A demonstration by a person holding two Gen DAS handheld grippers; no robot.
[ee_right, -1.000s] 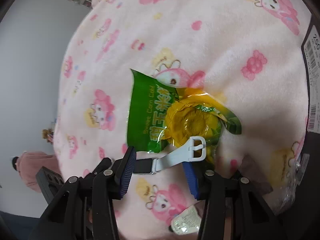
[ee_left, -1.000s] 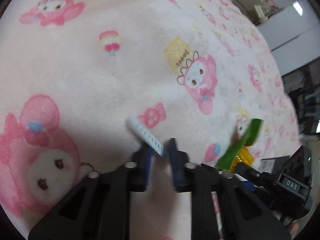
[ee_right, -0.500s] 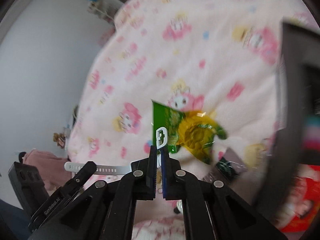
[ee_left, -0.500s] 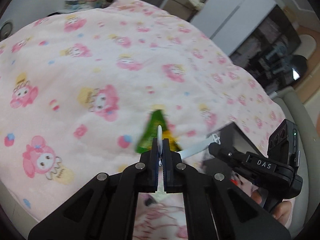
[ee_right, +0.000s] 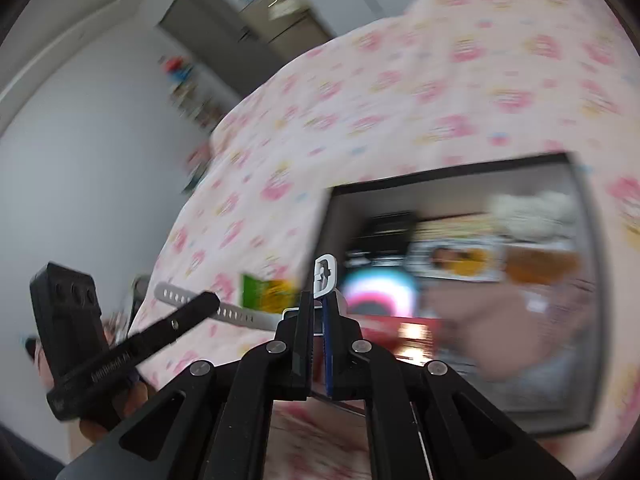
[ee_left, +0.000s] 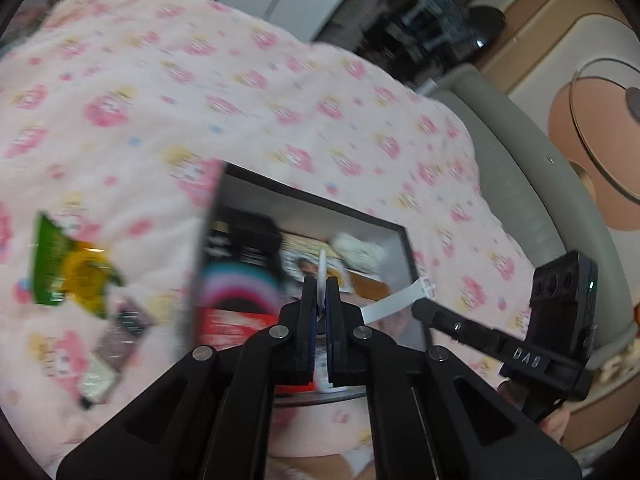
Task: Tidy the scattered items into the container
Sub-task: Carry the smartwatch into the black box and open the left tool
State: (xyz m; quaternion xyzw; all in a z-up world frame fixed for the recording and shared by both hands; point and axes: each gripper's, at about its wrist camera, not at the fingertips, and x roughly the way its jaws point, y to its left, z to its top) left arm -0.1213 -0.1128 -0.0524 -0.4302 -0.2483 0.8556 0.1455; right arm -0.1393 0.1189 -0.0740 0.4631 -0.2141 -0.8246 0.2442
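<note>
Both grippers hold one white watch strap above the bed. My left gripper (ee_left: 321, 285) is shut on its holed end (ee_left: 322, 267). My right gripper (ee_right: 319, 301) is shut on its buckle end (ee_right: 325, 274); the strap runs left to the other gripper (ee_right: 236, 314). The black box (ee_left: 394, 227) lies just ahead, with several items inside. It also shows in the right wrist view (ee_right: 444, 171). A green and yellow snack bag (ee_left: 68, 270) lies on the pink blanket left of the box, also seen in the right wrist view (ee_right: 266, 294).
Small wrapped packets (ee_left: 120, 332) lie on the blanket (ee_left: 160, 80) near the snack bag. A grey padded bed edge (ee_left: 532, 184) runs along the right. A wall and a doorway (ee_right: 224, 36) stand beyond the bed. Both views are blurred.
Both grippers closed on the strap, lifted it off the blanket, and carried it from over the snack bag to over the black box.
</note>
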